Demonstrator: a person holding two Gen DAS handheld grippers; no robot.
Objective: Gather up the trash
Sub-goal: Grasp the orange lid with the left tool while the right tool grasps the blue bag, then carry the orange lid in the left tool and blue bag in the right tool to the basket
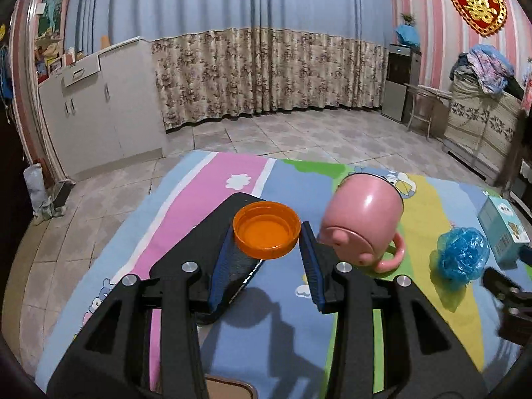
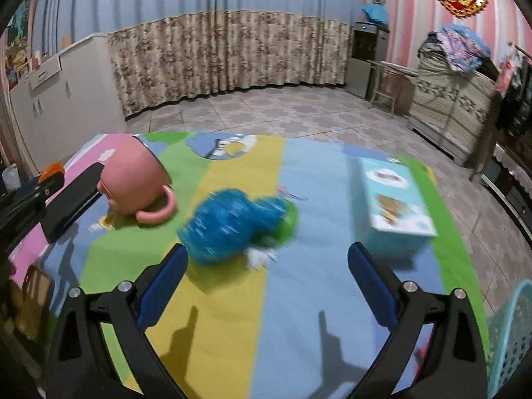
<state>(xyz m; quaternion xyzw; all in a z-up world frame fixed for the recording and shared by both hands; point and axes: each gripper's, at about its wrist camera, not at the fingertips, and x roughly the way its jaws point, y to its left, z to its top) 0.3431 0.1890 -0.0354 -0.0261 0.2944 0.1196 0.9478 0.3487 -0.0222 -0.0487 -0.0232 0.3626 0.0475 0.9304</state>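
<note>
A low table [image 2: 309, 299] draped in a glossy cartoon-print cloth of pink, blue, green and yellow stripes fills the foreground. Around it lie pale patterned floor tiles [image 1: 292, 133], a long wall of blue curtain with a brown floral band along its lower part [image 1: 266, 69], white cabinets [image 1: 96, 113] on the left and pink striped wallpaper with a red-and-gold heart ornament [image 1: 477, 5] on the right.

The left gripper [image 1: 267, 234] is clamped on a round orange plastic lid [image 1: 266, 234], shallow, smooth and open side up, pinched between the ribbed blue pads [image 1: 311, 266] above the left half of the table. Beneath it a flat black slab [image 1: 212, 232] lies on the cloth.

Just beside that, a smooth pink mug [image 1: 364, 217] lies tipped on its side, handle low and toward the near edge. Towards the right edge sits a crinkled ball of blue plastic film [image 2: 229, 224], blurred in the right wrist view, with something green [image 2: 286, 222] touching its far side and a white scrap at its near side. A pale blue printed carton [image 2: 394, 199] stands near the right edge.

The right gripper [image 2: 267, 264] hangs over the near middle of the table, its jaws spread wide with nothing between them, the blue ball close by its left finger. A turquoise perforated basket [image 2: 508, 339] shows off the table's near right corner.
</note>
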